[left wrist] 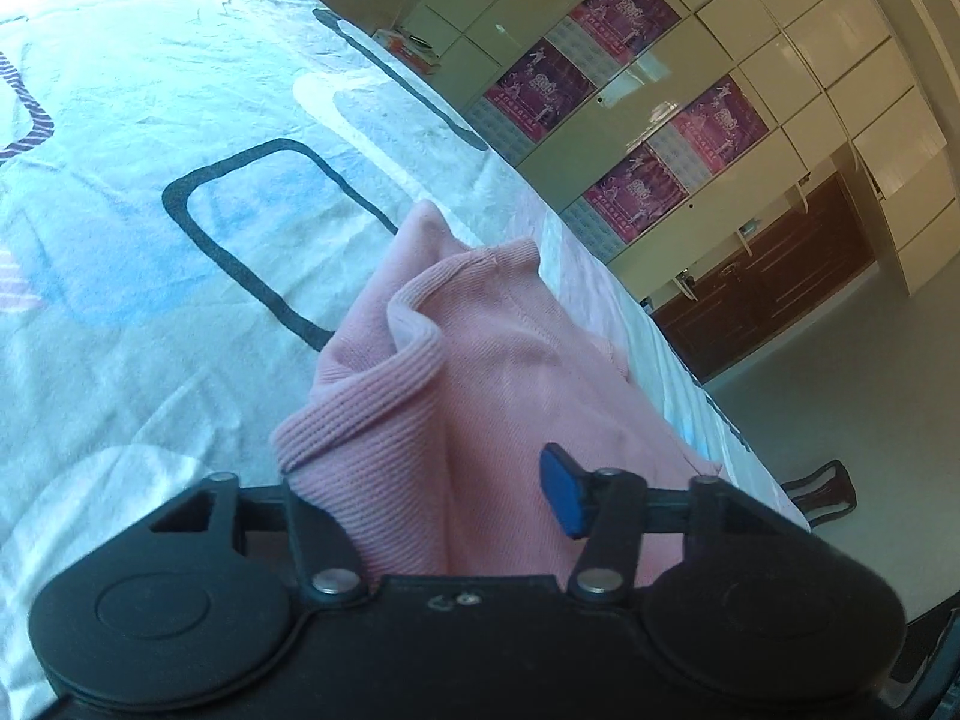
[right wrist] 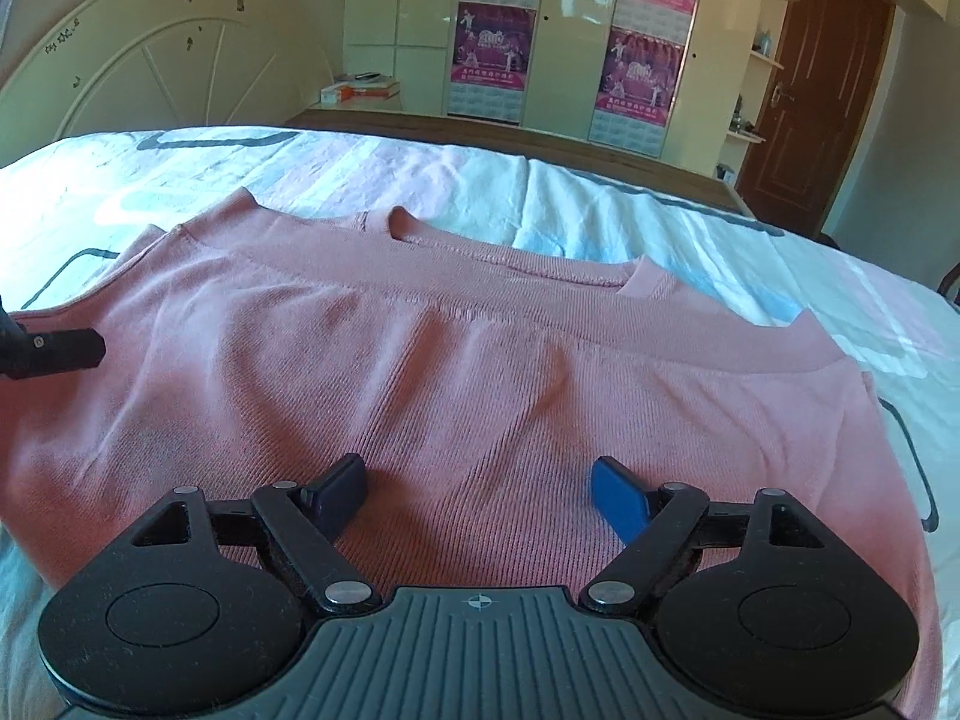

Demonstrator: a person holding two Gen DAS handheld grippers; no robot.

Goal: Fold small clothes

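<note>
— Left wrist view, bedroom: what has the left gripper (left wrist: pixel 432 480) got?

— A bunched fold of the pink top (left wrist: pixel 480 330). The jaws are closed in on the cloth, which rises between them in a ridge. Only the blue pad (left wrist: pixel 561 489) shows, pressed against the fabric; the other finger is hidden under it. The patterned bedsheet (left wrist: pixel 120 300) stretches away to the left.

— And from the right wrist?

— At the far left edge, a black finger of that left gripper lies on the top's side. The garment is spread flat across the bed, neckline toward the far side. Further right, the right gripper (right wrist: pixel 480 492) sits low over the near part of the top, jaws spread wide, with smooth fabric between the black pad (right wrist: pixel 342 486) and the blue one, nothing pinched. Behind stand the wardrobe (right wrist: pixel 558 30) and, far right, a brown door (right wrist: pixel 822 90).
</note>
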